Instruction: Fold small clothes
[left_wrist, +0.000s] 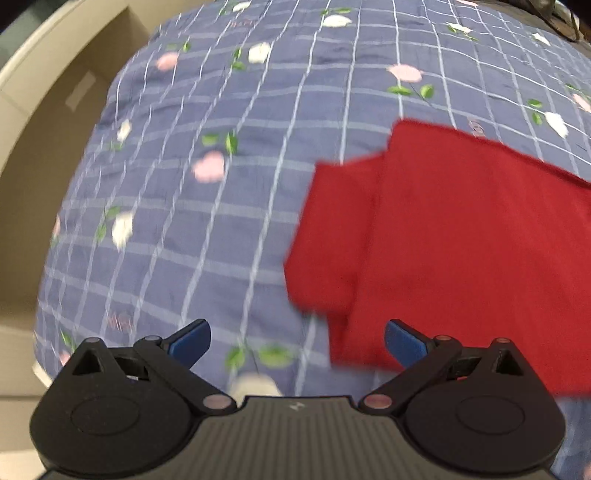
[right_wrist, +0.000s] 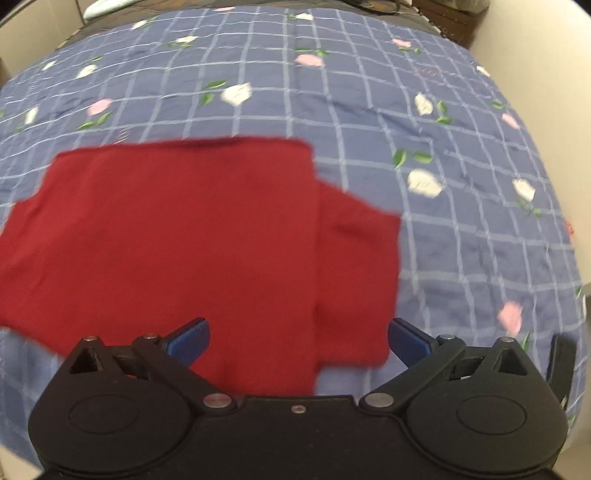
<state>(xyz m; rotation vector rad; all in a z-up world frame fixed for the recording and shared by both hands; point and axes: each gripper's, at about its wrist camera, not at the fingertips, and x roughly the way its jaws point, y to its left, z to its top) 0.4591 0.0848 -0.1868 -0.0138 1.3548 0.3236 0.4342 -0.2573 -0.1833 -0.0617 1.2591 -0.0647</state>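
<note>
Left gripper (left_wrist: 297, 341) wide, blue pads (left_wrist: 190, 345) far apart, nothing between them; it hangs over the bedspread (left_wrist: 207, 206) just beside the near-left corner of the red garment (left_wrist: 454, 236); its right pad overlaps the garment's near edge in the view, contact cannot be told; frame is motion-blurred.

Right gripper (right_wrist: 298, 341) also wide, blue pads (right_wrist: 408, 341) spread, holding nothing; it hangs above the near edge of the red garment (right_wrist: 177, 236), left pad over the red cloth, right pad just past the garment's near-right sleeve; whether pads touch cloth cannot be told.

Red garment lies flat on the bedspread (right_wrist: 369, 96), spread out, plain red, no print visible; one short sleeve (right_wrist: 354, 266) sticks out on its right side in the right wrist view; another sleeve (left_wrist: 325, 236) sticks out on the opposite side in the left wrist view; far hem runs straight, roughly parallel to the far edge of the bed; garment sits toward the near edge of the bed, centre-ish.

Bedspread is blue-purple, white grid lines, pink and white flowers with green leaves, lightly wrinkled; a dark object (right_wrist: 561, 365) pokes in at the right of the right wrist view, blurred, cannot identify; beige wall or furniture (left_wrist: 48, 122) past the bed's left edge.
</note>
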